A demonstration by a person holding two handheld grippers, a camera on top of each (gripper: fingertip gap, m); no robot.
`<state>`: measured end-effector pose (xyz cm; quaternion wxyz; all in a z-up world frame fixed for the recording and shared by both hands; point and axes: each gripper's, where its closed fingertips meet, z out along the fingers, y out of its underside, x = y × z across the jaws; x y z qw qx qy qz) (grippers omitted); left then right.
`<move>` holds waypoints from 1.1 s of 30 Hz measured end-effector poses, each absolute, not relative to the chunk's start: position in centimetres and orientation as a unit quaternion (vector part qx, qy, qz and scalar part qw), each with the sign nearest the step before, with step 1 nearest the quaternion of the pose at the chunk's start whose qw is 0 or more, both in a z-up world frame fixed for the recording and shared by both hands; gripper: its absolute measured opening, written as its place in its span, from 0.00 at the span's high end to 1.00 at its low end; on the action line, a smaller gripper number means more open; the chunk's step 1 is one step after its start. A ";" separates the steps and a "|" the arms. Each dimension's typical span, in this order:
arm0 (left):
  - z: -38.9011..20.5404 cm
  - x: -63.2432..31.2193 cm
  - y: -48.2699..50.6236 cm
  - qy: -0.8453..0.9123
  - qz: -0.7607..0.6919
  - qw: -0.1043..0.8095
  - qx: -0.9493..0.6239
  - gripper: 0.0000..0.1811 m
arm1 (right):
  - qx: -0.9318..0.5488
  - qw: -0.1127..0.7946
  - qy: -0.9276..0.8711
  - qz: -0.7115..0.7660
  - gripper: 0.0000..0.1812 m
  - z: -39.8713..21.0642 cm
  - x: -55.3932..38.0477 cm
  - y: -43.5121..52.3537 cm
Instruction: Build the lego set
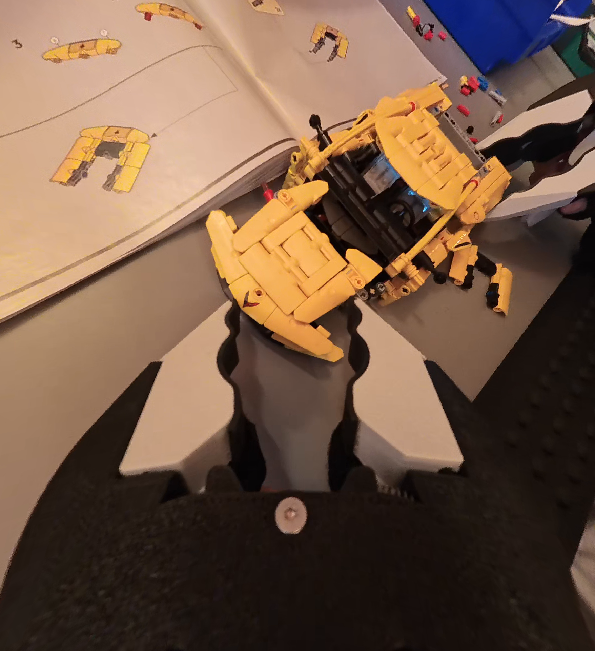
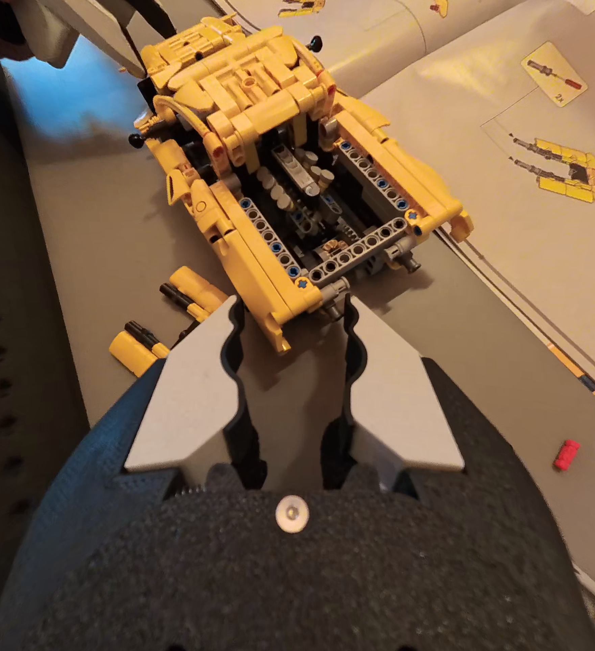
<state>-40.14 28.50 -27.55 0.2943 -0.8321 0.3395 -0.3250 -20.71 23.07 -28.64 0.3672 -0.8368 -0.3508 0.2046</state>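
The yellow lego car (image 1: 377, 197) lies on the grey table, its nose partly on the open instruction booklet (image 1: 148, 141). My left gripper (image 1: 294, 310) is closed on its yellow front end, which fills the gap between the pads. My right gripper (image 2: 292, 304) is closed on the car's (image 2: 289, 169) rear corner, on the yellow side panel and a grey pin. The rear bay is open and shows grey beams and gears. The right gripper also shows in the left wrist view (image 1: 489, 176), at the car's far end. A finger (image 2: 95, 35) of the left gripper shows at the top left of the right wrist view.
A loose yellow part with black pins (image 2: 169, 317) lies left of the car's rear, also seen in the left wrist view (image 1: 496, 289). A red piece (image 2: 566, 454) lies to the right. Small loose pieces (image 1: 472, 84) and a blue bin (image 1: 500, 31) stand beyond. A dark studded mat (image 1: 570, 352) borders the table. About 12 cm separates my right fingertips from the red piece (image 2: 566, 454). My left wrist view (image 1: 464, 110) looks at it from another angle.
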 end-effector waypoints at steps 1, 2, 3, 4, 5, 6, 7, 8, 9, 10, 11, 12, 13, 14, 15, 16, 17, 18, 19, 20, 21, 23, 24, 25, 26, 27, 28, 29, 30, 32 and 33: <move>-27.5 -40.2 28.5 0.341 -0.326 0.293 -0.832 0.66 | -0.837 0.366 -0.352 0.205 0.69 -28.6 -20.7 23.1; -27.4 -40.3 28.4 0.340 -0.331 0.293 -0.830 0.66 | -0.837 0.365 -0.352 0.205 0.69 -28.6 -20.7 23.1; -27.2 -40.3 28.4 0.335 -0.339 0.295 -0.828 0.66 | -0.838 0.365 -0.350 0.207 0.68 -28.6 -20.8 23.0; -26.8 -40.4 28.6 0.329 -0.350 0.303 -0.823 0.66 | -0.836 0.368 -0.345 0.214 0.66 -28.3 -20.8 22.9; -26.2 -40.5 29.0 0.318 -0.361 0.319 -0.816 0.67 | -0.835 0.373 -0.338 0.223 0.65 -28.0 -20.9 22.7; -25.3 -40.7 29.6 0.304 -0.373 0.347 -0.805 0.67 | -0.833 0.380 -0.331 0.228 0.64 -27.7 -20.8 22.5; -24.1 -41.0 30.3 0.288 -0.385 0.383 -0.789 0.67 | -0.834 0.386 -0.322 0.227 0.64 -27.4 -20.4 22.3; -22.9 -41.3 31.0 0.271 -0.393 0.420 -0.772 0.67 | -0.837 0.390 -0.313 0.222 0.64 -27.2 -19.9 22.1; -22.0 -41.9 31.9 0.252 -0.393 0.452 -0.760 0.68 | -0.840 0.394 -0.306 0.215 0.64 -27.0 -19.5 21.8; -21.5 -42.6 32.6 0.237 -0.389 0.479 -0.750 0.68 | -0.841 0.398 -0.300 0.210 0.63 -26.7 -19.1 21.5; -21.3 -43.1 33.2 0.227 -0.381 0.500 -0.744 0.69 | -0.843 0.401 -0.295 0.203 0.63 -26.5 -18.8 21.0; -21.4 -43.7 33.7 0.219 -0.366 0.513 -0.745 0.69 | -0.846 0.399 -0.293 0.197 0.63 -26.5 -18.6 20.4; -21.6 -44.1 34.1 0.216 -0.351 0.519 -0.749 0.69 | -0.850 0.393 -0.294 0.191 0.63 -26.6 -18.5 19.8; -21.4 -44.4 34.2 0.218 -0.341 0.527 -0.747 0.70 | -0.853 0.388 -0.296 0.184 0.64 -26.7 -18.6 19.1; -21.2 -44.5 34.2 0.220 -0.337 0.538 -0.741 0.71 | -0.857 0.383 -0.296 0.178 0.64 -26.9 -18.9 18.5; -21.0 -44.5 34.2 0.221 -0.335 0.543 -0.737 0.71 | -0.859 0.376 -0.299 0.180 0.64 -27.0 -19.5 17.9; -21.2 -44.4 34.0 0.224 -0.336 0.541 -0.738 0.71 | -0.860 0.367 -0.303 0.185 0.64 -27.2 -20.2 17.3; -21.4 -44.2 33.8 0.228 -0.339 0.534 -0.740 0.71 | -0.861 0.360 -0.306 0.188 0.64 -27.3 -21.0 16.8; -21.6 -44.1 33.6 0.232 -0.340 0.529 -0.742 0.71 | -0.861 0.355 -0.312 0.188 0.65 -27.4 -21.8 16.4; -21.6 -44.0 33.4 0.235 -0.339 0.529 -0.742 0.72 | -0.862 0.349 -0.318 0.182 0.67 -27.6 -22.3 16.1; -21.5 -44.0 33.3 0.239 -0.335 0.532 -0.740 0.72 | -0.866 0.340 -0.325 0.171 0.68 -27.9 -22.6 15.8; -21.5 -43.8 33.2 0.249 -0.325 0.536 -0.738 0.72 | -0.869 0.322 -0.342 0.153 0.70 -28.5 -23.4 15.2; -21.5 -43.7 33.2 0.254 -0.321 0.536 -0.738 0.72 | -0.871 0.318 -0.346 0.143 0.70 -28.8 -23.6 15.1; -21.5 -43.6 33.1 0.259 -0.319 0.535 -0.738 0.72 | -0.871 0.317 -0.349 0.136 0.71 -29.0 -23.9 15.0; -21.6 -43.4 33.0 0.263 -0.318 0.536 -0.737 0.73 | -0.873 0.320 -0.346 0.127 0.73 -29.2 -24.0 15.2; -21.6 -43.3 33.0 0.266 -0.317 0.535 -0.737 0.73 | -0.875 0.323 -0.339 0.124 0.75 -29.2 -24.1 15.4; -21.8 -43.2 32.9 0.269 -0.316 0.532 -0.738 0.73 | -0.875 0.324 -0.333 0.135 0.77 -29.2 -24.4 15.4; -22.0 -43.2 32.9 0.271 -0.314 0.529 -0.740 0.73 | -0.875 0.324 -0.327 0.150 0.77 -29.2 -24.8 15.4; -22.1 -43.2 32.9 0.272 -0.313 0.528 -0.742 0.73 | -0.876 0.322 -0.322 0.158 0.76 -29.3 -24.9 15.3; -22.2 -43.2 33.0 0.271 -0.312 0.528 -0.742 0.73 | -0.880 0.320 -0.316 0.153 0.75 -29.4 -24.5 15.6; -22.2 -43.3 33.0 0.270 -0.312 0.528 -0.742 0.73 | -0.883 0.325 -0.305 0.146 0.76 -29.4 -24.1 16.0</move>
